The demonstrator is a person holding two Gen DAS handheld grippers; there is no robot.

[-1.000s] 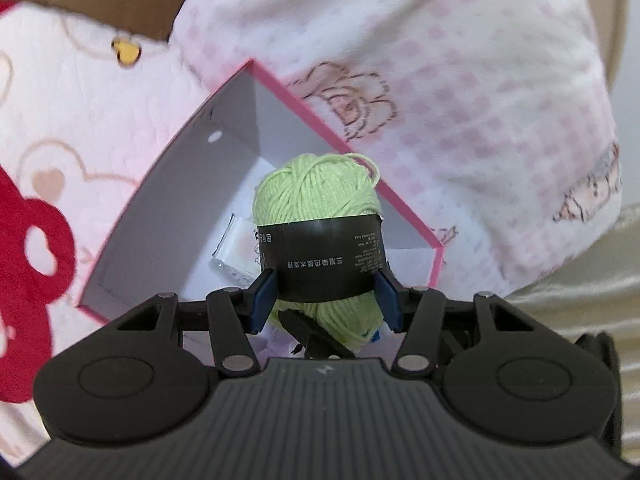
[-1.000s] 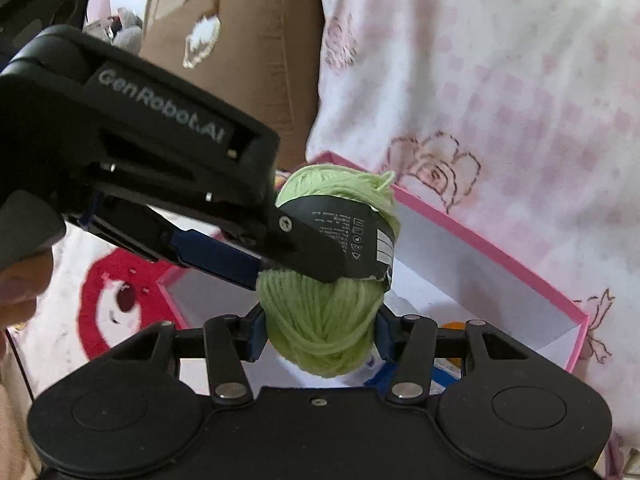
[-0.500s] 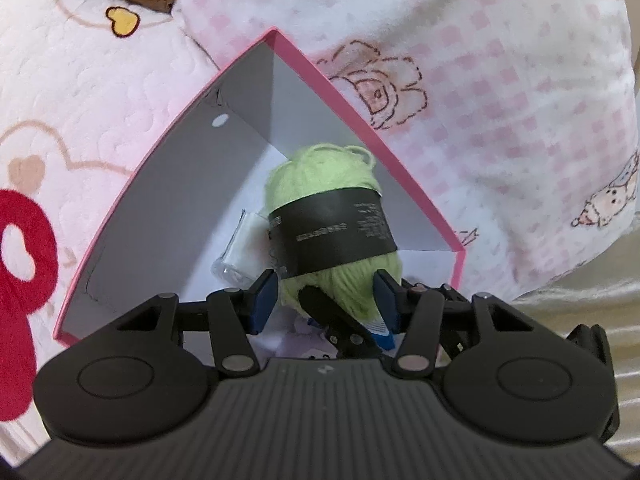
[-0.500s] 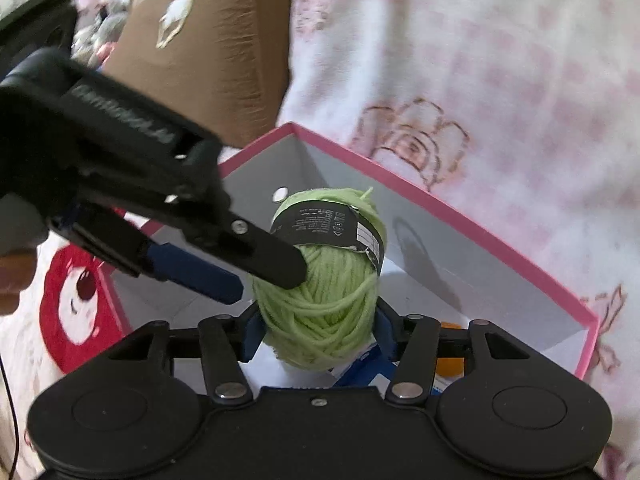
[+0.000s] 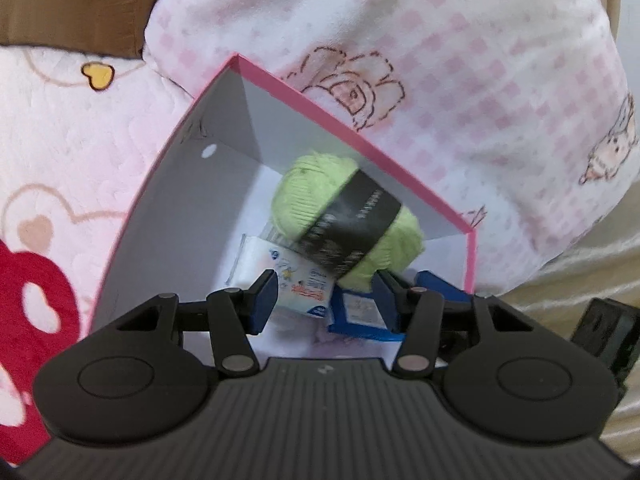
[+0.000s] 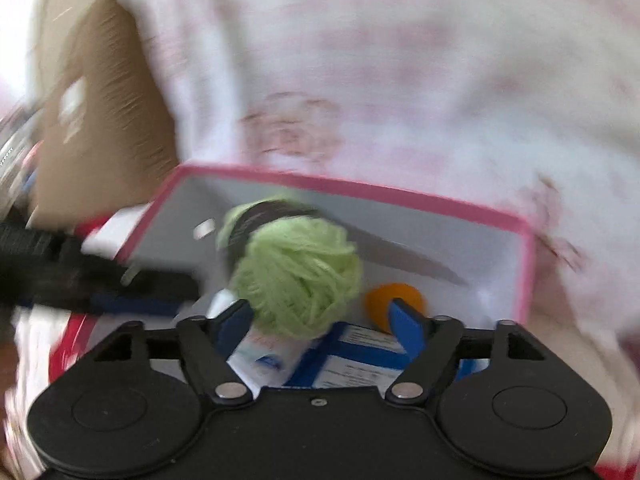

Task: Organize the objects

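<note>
A light green yarn ball (image 5: 344,216) with a black paper band lies tilted inside a pink-rimmed white box (image 5: 320,112), on top of the packets there. My left gripper (image 5: 325,300) hovers over the box's near side, open, the yarn beyond its fingertips. In the blurred right wrist view the yarn ball (image 6: 300,276) sits low in the box (image 6: 360,188), between the fingers of my right gripper (image 6: 320,316). Those jaws are opening, and the right pad stands clear of the yarn. The left gripper's body (image 6: 100,280) shows as a dark blur at the left.
A white packet (image 5: 280,276) and a blue box (image 5: 360,312) lie on the box floor, with an orange object (image 6: 384,300) in a corner. A pink checked cushion (image 5: 440,60) presses on the far wall; a white and red plush blanket (image 5: 60,160) lies left, a brown cushion (image 5: 72,0) behind.
The left pads came off the yarn's band first. The right gripper then carried the yarn down into the box and spread its jaws, and the ball now lies tilted inside.
</note>
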